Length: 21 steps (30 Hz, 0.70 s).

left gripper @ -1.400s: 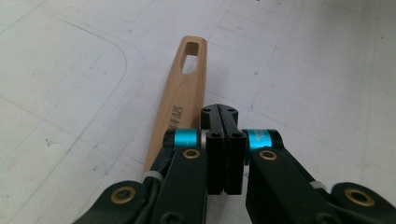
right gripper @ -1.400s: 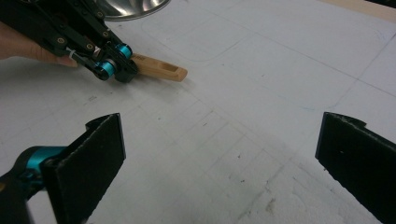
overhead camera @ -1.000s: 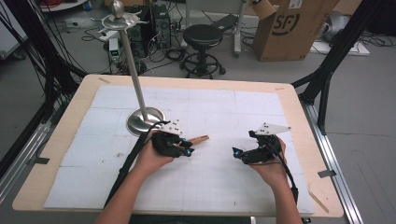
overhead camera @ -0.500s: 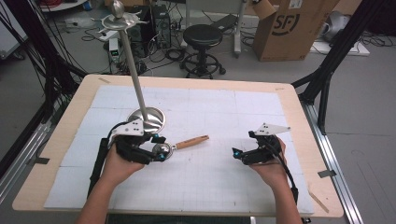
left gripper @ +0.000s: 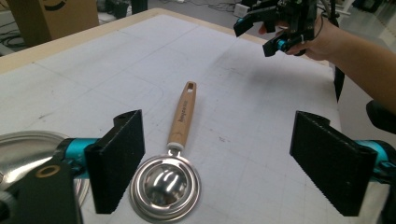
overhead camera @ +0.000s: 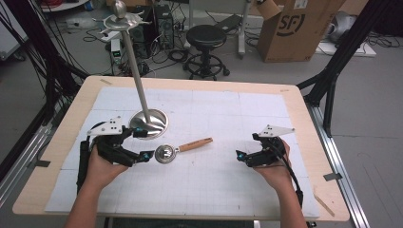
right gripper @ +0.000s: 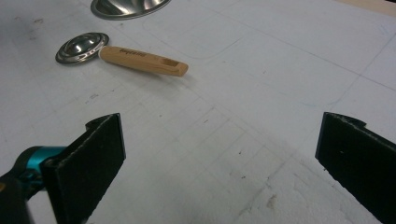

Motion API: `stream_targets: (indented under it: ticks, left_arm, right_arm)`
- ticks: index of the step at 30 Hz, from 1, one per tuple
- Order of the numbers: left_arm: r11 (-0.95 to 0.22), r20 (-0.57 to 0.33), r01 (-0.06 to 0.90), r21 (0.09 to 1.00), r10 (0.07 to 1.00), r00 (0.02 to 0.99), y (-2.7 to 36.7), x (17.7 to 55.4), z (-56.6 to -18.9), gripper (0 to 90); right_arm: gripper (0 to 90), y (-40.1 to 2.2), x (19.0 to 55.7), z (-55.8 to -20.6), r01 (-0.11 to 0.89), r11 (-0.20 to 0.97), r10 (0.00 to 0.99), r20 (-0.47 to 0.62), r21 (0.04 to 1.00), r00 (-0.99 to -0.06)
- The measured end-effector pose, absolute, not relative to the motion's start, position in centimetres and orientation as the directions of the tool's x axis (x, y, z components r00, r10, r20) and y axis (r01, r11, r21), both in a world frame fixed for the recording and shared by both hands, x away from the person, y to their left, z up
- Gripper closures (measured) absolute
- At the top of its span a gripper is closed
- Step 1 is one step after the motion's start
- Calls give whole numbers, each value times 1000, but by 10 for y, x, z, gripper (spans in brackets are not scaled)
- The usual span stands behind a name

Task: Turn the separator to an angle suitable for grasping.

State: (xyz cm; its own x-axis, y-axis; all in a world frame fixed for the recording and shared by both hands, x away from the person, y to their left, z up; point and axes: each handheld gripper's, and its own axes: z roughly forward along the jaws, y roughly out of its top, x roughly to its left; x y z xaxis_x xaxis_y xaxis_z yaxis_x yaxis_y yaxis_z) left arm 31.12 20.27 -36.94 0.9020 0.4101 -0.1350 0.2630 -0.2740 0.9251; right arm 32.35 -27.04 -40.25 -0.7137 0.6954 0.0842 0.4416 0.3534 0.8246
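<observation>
A metal scoop [overhead camera: 167, 153] with a wooden handle [overhead camera: 196, 144] lies flat on the white mat, bowl to the left. My left gripper [overhead camera: 144, 144] stands just left of the bowl; its jaws have just been opening and stand wide, touching nothing. In the left gripper view the scoop's bowl [left gripper: 166, 187] lies on the mat below and ahead of the gap between the jaws [left gripper: 233, 168]. My right gripper [overhead camera: 245, 147] rests at the mat's right, open and empty. In the right gripper view the scoop [right gripper: 81, 46] lies far ahead of its jaws [right gripper: 219, 158].
A tall metal stand with a round base [overhead camera: 151, 122] rises at the back left, close behind my left gripper; its base [left gripper: 23, 149] edges into the left gripper view. Wooden table rim [overhead camera: 304, 109] surrounds the mat. Stool and boxes stand beyond the table.
My left gripper let go of the scoop, opened wide and drew back to the left. The scoop now lies free on the mat. The right hand kept still.
</observation>
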Motion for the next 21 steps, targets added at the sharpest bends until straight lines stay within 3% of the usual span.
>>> stream_targets:
  ticks: [9,21]
  left_arm:
    - [-296,-97,258,920,466,880,207,314,-373,73]
    - [-284,-108,268,921,474,874,211,315,-373,59]
  right_arm:
    - [5,-273,325,-403,447,339,702,94,828,-706]
    - [5,-269,326,-404,443,356,691,88,823,-718]
